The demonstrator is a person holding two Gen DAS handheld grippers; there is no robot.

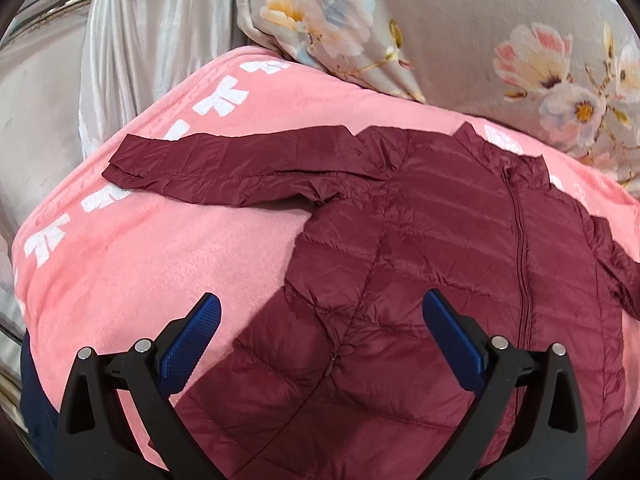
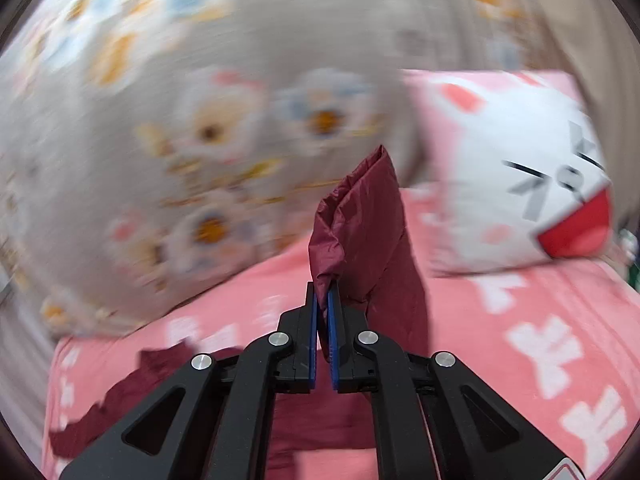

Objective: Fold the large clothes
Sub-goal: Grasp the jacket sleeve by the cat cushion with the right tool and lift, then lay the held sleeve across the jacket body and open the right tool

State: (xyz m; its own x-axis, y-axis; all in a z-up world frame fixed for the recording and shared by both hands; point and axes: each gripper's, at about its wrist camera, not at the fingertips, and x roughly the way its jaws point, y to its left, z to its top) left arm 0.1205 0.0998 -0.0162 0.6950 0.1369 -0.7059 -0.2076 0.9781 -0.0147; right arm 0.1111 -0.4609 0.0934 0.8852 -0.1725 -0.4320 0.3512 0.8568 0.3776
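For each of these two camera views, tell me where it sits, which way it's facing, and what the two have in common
Left wrist: sits on the left gripper, looking forward and down over the maroon jacket spread on the pink blanket; its open blue-padded fingers show.
Right wrist: sits on the right gripper, facing the floral bedding and cat pillow; its shut fingers pinch jacket fabric.
Shared: jacket, blanket, floral bedding.
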